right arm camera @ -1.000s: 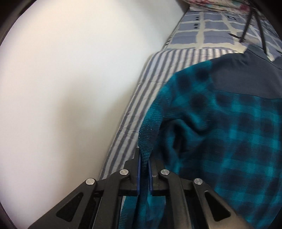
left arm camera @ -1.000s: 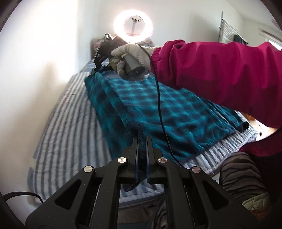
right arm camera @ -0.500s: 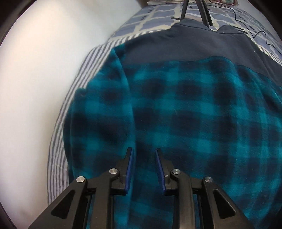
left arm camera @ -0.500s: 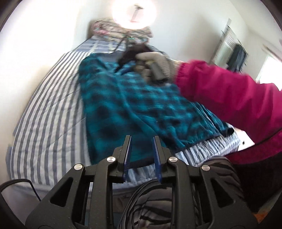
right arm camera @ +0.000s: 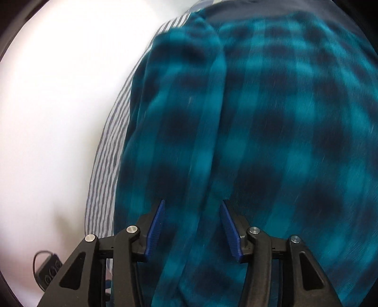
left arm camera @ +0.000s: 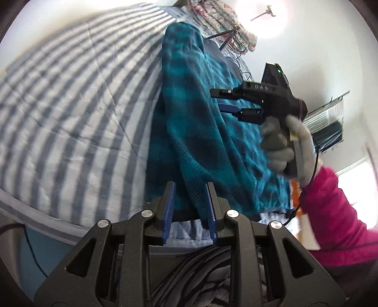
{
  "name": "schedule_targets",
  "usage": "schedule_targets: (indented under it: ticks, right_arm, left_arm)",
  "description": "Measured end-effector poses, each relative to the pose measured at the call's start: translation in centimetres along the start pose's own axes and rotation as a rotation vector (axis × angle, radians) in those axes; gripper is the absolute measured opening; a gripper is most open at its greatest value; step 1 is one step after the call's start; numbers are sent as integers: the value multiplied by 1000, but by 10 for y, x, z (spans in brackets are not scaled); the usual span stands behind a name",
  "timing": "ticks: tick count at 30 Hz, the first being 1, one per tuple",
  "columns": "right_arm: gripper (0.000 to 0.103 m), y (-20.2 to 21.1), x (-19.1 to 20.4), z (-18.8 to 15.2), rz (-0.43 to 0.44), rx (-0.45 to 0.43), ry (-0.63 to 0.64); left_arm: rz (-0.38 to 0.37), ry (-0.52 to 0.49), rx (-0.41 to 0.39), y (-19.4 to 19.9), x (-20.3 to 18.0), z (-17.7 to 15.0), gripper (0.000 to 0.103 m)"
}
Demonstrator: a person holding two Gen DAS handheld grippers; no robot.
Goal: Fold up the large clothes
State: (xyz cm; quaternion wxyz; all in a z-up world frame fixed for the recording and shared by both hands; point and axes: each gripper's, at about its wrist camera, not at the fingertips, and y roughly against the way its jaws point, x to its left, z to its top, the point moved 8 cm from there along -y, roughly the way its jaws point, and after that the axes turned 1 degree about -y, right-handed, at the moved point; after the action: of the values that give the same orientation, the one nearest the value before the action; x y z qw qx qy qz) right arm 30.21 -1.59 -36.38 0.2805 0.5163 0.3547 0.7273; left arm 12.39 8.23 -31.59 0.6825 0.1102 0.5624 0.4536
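A teal and dark plaid fleece garment (left arm camera: 200,122) with a navy yoke lies flat on a striped bed, one side folded over its body; it also fills the right wrist view (right arm camera: 271,141). My left gripper (left arm camera: 190,186) is open and empty just over the garment's near hem. My right gripper (right arm camera: 191,205) is open and empty, hovering over the folded edge of the fleece. It shows in the left wrist view (left arm camera: 226,101) above the garment's middle, held by a gloved hand.
The blue-and-white striped bedsheet (left arm camera: 70,106) stretches left of the garment. A floral pillow (left arm camera: 224,19) and a tripod leg (left arm camera: 226,37) stand at the bed's head. A white wall (right arm camera: 59,118) runs along the far side. Cables (left arm camera: 200,271) hang below the left gripper.
Both grippers were shut on the garment's edge a second ago. They let go of it, opened wider and pulled back; the folded side now lies on the garment.
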Motion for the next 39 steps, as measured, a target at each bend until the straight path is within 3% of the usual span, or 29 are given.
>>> schedule_targets:
  ticks: [1, 4, 7, 9, 10, 14, 16, 17, 18, 25, 29, 31, 32, 35, 36, 38, 39]
  right_arm:
    - [25, 0, 2, -3, 19, 4, -6]
    - [9, 5, 7, -12, 13, -4, 2]
    - [4, 12, 23, -16, -15, -11, 35]
    - [3, 13, 31, -16, -29, -17, 52]
    - [3, 4, 29, -3, -32, -18, 54]
    - [3, 8, 30, -4, -51, -21, 66]
    - [3, 3, 32, -2, -60, -19, 68]
    - [3, 4, 31, -4, -66, -20, 68]
    - [3, 3, 32, -4, -68, -20, 66]
    - [1, 16, 47, 3, -50, -59, 88]
    - [1, 16, 46, 3, -135, -47, 129]
    - [1, 13, 43, 2, -162, -42, 132]
    - [1, 10, 44, 1, -157, -38, 133]
    - [1, 3, 46, -2, -157, -33, 141]
    - [1, 3, 46, -2, -166, -34, 145]
    - [1, 3, 47, -2, -185, -32, 154]
    - [3, 4, 47, -2, -203, -28, 160]
  left_arm:
    - [-9, 14, 1, -1, 1, 1, 23]
    - [-45, 46, -8, -1, 0, 2, 23]
    - [-82, 82, -28, 8, 1, 9, 24]
    - [-71, 84, -33, 12, 3, 11, 40]
    - [-65, 84, -32, 12, 4, 12, 42]
    - [-94, 125, 10, -1, 11, 11, 42]
    - [-112, 137, 26, -7, 11, 9, 34]
    - [-98, 138, 39, -11, 11, 8, 6]
    - [-87, 137, 38, -12, 10, 7, 0]
    - [-43, 81, -62, 23, -2, 12, 0]
    - [-25, 105, -49, 21, 5, 9, 0]
    - [-28, 138, -29, 16, 8, 8, 22]
    - [-54, 165, -28, 15, 9, 8, 38]
    - [-90, 163, -14, 9, 1, 5, 41]
    - [-80, 142, -10, 7, -1, 4, 34]
    - [-21, 95, 30, 0, -4, 0, 1]
    - [14, 85, 22, -1, -3, 0, 0]
